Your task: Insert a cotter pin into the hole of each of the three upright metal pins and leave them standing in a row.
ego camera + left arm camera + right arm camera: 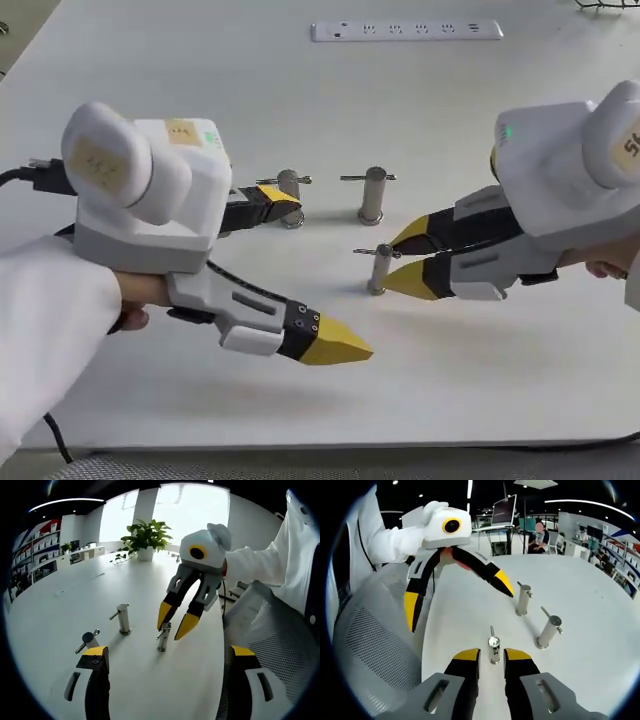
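Three short upright metal pins stand on the white table (300, 90), each with a thin cotter pin through its top: back left pin (291, 198), back right pin (373, 195), front pin (379, 268). My right gripper (390, 263) comes in from the right, open by a narrow gap, its yellow tips on either side of the front pin (494, 649) without pressing it. My left gripper (320, 275) is open wide; one tip is close beside the back left pin (90, 640), the other hangs nearer the table's front edge. Nothing is held.
A white power strip (406, 31) lies at the far side of the table. A mesh chair (375, 645) stands by the near edge. A potted plant (146, 537) sits far down the table. A black cable (25, 175) trails from the left gripper.
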Available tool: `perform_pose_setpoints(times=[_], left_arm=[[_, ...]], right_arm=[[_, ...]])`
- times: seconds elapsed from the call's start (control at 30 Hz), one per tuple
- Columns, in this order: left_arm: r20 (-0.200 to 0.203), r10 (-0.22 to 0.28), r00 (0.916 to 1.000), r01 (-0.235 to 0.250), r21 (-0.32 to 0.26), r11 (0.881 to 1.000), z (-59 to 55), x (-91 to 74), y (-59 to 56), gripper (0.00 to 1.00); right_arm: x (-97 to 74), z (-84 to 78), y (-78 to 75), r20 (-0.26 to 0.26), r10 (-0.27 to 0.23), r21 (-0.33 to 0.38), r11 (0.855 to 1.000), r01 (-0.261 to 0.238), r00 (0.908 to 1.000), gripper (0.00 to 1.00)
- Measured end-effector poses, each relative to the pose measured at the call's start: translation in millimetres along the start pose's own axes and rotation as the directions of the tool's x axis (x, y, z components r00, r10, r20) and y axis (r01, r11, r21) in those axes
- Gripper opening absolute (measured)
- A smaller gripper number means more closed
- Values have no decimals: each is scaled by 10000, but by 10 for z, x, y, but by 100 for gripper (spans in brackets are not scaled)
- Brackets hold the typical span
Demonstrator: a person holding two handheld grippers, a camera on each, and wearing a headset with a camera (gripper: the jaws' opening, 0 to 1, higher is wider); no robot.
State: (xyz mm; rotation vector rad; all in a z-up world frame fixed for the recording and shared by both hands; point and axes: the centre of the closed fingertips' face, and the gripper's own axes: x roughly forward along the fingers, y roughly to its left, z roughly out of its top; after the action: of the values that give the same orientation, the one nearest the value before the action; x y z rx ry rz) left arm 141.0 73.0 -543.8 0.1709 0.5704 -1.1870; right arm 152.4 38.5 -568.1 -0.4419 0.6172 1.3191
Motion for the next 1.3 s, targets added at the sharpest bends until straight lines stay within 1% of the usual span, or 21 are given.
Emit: perform_pose_setpoints(times=[0.07,0.1,0.13,0.2,0.23,0.27,0.3,0.37,0.43,0.5,0.53,0.63,0.7,0.77,0.83,0.9,0.97,1.07,1.13,1.2,1.3], left_arm=[[230,-62,9997,66,-172,9998,30,-24,-43,99],[275,-231,9994,237,-230,9995,32,-40,-104,99],[221,-396,9990,401,-232,9989,20,-46,-156,99],[33,-648,9979,648,-7,9979,-17,-51,-260,99],[-172,-798,9967,798,7,9968,-58,-50,-319,99],[-290,-874,9958,874,-3,9962,-85,-51,-352,99],[-550,-995,9935,997,5,9950,-144,-48,-397,99],[-854,-1029,9910,1042,102,9945,-223,-40,-433,99],[-972,-1032,9899,1040,25,9946,-277,-34,-441,99],[-1129,-1083,9877,1072,-154,9941,-317,-43,-459,99],[-1209,-1056,9870,1051,-107,9944,-328,-50,-470,99],[-1193,-884,9889,890,-8,9960,-317,-74,-473,99],[-839,-609,9946,588,-268,9979,-250,-114,-452,99],[-506,-465,9976,437,-561,9975,-194,-158,-451,99],[-352,-351,9988,322,-787,9964,-175,-204,-454,99],[-292,-170,9994,141,-960,9953,-182,-246,-443,99],[-368,55,9993,-99,-1203,9927,-216,-287,-425,99],[-473,282,9985,-344,-1349,9903,-252,-341,-419,99],[-472,472,9978,-538,-1501,9872,-263,-375,-406,99],[-452,662,9968,-727,-1609,9843,-267,-404,-391,99],[-566,898,9943,-987,-1803,9786,-299,-431,-359,99]], right_arm=[[11,2,-2,31,15,63,10000,-15,10000,13],[22,2,-3,27,43,110,9999,-43,10000,13],[32,-1,-6,26,79,210,9997,-80,10000,12],[48,7,-19,67,44,220,9997,-45,10000,12],[55,10,-23,79,51,268,9996,-53,10000,12],[62,14,-28,93,42,269,9996,-44,9999,11],[67,16,-32,103,37,277,9996,-40,9999,11],[86,7,-42,55,86,353,9993,-88,9999,8],[98,5,-44,59,137,369,9992,-139,9999,5],[103,9,-41,76,197,342,9992,-200,9998,5],[103,7,-44,70,203,356,9992,-205,9998,5],[100,2,-50,31,269,400,9988,-270,9996,5],[98,1,-52,-8,331,166,9993,-330,9995,5],[91,1,-53,-53,455,34,9990,-455,9989,4],[70,18,-79,-12,496,-87,9987,-496,9988,4],[38,32,-118,25,481,-339,9983,-479,9988,4],[-15,49,-159,97,526,-523,9973,-520,9986,4],[-108,42,-247,153,471,-884,9950,-456,9988,4],[-173,10,-319,183,468,-948,9945,-448,9987,4],[-233,-31,-434,293,451,-1012,9940,-419,9986,4],[-296,-105,-564,193,329,-1149,9929,-304,9993,4]])
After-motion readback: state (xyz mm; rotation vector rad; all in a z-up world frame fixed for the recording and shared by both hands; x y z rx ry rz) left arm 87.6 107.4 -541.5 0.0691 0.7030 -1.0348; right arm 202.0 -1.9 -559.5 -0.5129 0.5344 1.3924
